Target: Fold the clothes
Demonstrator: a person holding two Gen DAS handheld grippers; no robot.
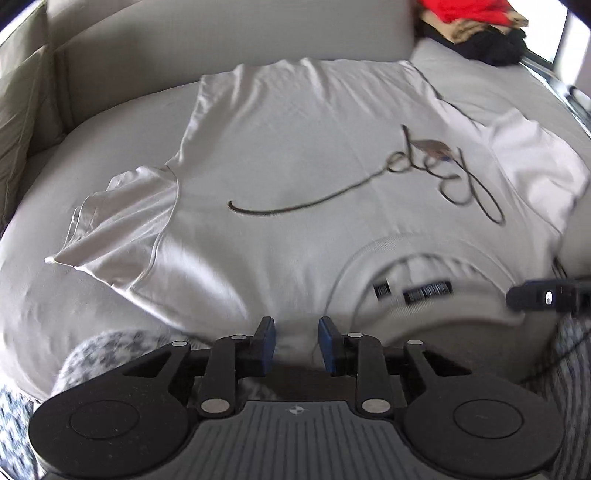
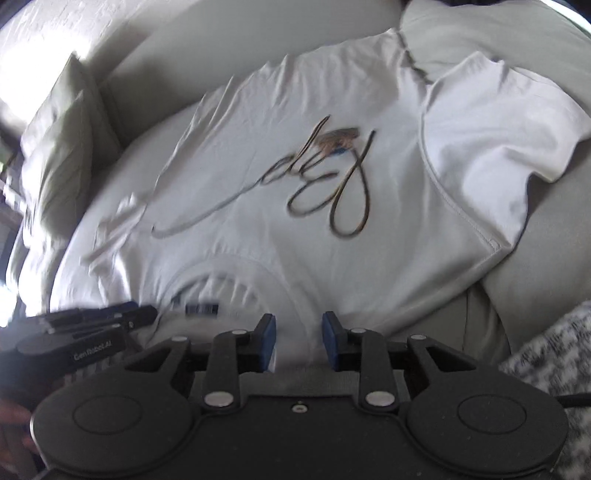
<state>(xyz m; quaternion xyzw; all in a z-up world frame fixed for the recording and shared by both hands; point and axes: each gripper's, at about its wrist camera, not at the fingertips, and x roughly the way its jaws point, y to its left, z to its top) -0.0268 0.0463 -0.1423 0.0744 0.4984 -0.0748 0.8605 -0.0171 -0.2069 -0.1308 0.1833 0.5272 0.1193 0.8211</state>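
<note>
On the grey sofa (image 1: 110, 110) one white T-shirt (image 1: 295, 166) is laid flat, print upward, its collar (image 1: 424, 254) turned toward the two grippers. Two short sleeves are seen, one on each side. The left gripper (image 1: 296, 345) and the right gripper (image 2: 298, 341) are both held spread a little over the shoulder edge, nothing being pinched. One pile of clothes (image 1: 472, 26) is seen at the far corner.
</note>
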